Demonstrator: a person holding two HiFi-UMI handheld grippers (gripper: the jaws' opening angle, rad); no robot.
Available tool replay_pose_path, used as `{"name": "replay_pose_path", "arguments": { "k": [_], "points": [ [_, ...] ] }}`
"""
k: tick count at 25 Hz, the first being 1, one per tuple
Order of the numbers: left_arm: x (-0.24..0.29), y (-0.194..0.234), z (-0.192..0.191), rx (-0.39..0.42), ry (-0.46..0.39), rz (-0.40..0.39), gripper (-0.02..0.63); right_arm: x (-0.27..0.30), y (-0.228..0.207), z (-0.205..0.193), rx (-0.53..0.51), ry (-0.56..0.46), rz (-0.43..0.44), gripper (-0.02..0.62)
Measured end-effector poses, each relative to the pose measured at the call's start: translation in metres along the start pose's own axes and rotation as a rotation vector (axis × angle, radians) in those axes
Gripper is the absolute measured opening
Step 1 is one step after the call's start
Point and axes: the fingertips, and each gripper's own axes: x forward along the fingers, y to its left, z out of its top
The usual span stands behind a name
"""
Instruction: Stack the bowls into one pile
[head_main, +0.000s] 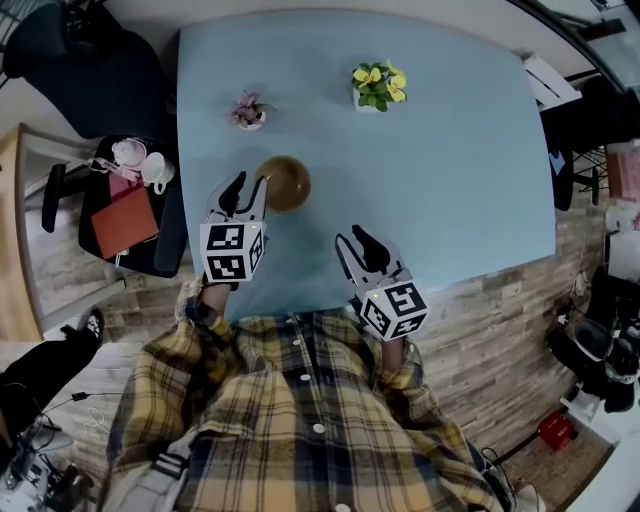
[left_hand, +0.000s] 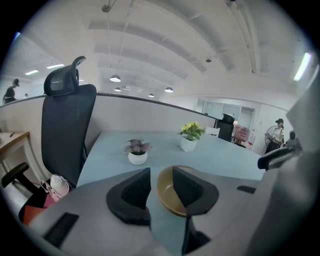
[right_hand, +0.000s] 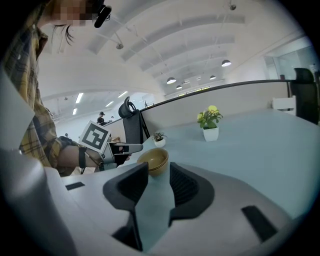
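**Item 1. Pile of ochre-brown round bowls** (head_main: 284, 183). It stands on the pale blue table top (head_main: 450, 180), left of centre and on the near half. In the right gripper view (right_hand: 154, 159) two rims seem to show, one just over the other. I cannot tell how many bowls there are.

**Item 2. My left tongs** (head_main: 249, 186). They are at the pile's near left edge. The jaws stand apart and released (left_hand: 161, 173). The right jaw reaches over the bowl's hollow, the left jaw is outside it, and the near rim (left_hand: 166, 192) lies in the gap. Neither pad presses on it.

**Item 3. My right tongs** (head_main: 354, 238). They are over the near edge of the table, right of the pile and clear of it. The jaws are released (right_hand: 158, 170) with only bare table top between them, and the pile shows farther off beyond the gap.

**Item 4. Small white pot with a pink-leaved plant** (head_main: 248, 111). It stands at the far left of the table, apart from the pile.

**Item 5. White pot of yellow flowers** (head_main: 378, 87). It stands far on the table, near the middle, right of item 4.

**Item 6. Black high-backed office chair** (head_main: 90, 60). It is off the table's far left corner.

**Item 7. Red flat book** (head_main: 124, 221). It lies on a black seat left of the table, with pink and white small goods just beyond it.
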Motion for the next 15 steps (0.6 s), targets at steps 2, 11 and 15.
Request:
{"name": "replay_pose_path", "arguments": {
  "k": [2,11,15],
  "points": [
    [-0.009,-0.001,0.006,0.017,-0.022,0.008,0.124,-0.002,0.001,0.006,-0.017,-0.016,0.004,0.138],
    [-0.072,-0.01,0.029,0.028,-0.141,0.049,0.124,-0.015,0.01,0.046,-0.158,-0.099,0.05,0.138],
    [-0.103,-0.015,0.039,0.006,-0.193,0.055,0.124,-0.022,0.017,0.068,-0.26,-0.137,0.077,0.137]
  ]
}}
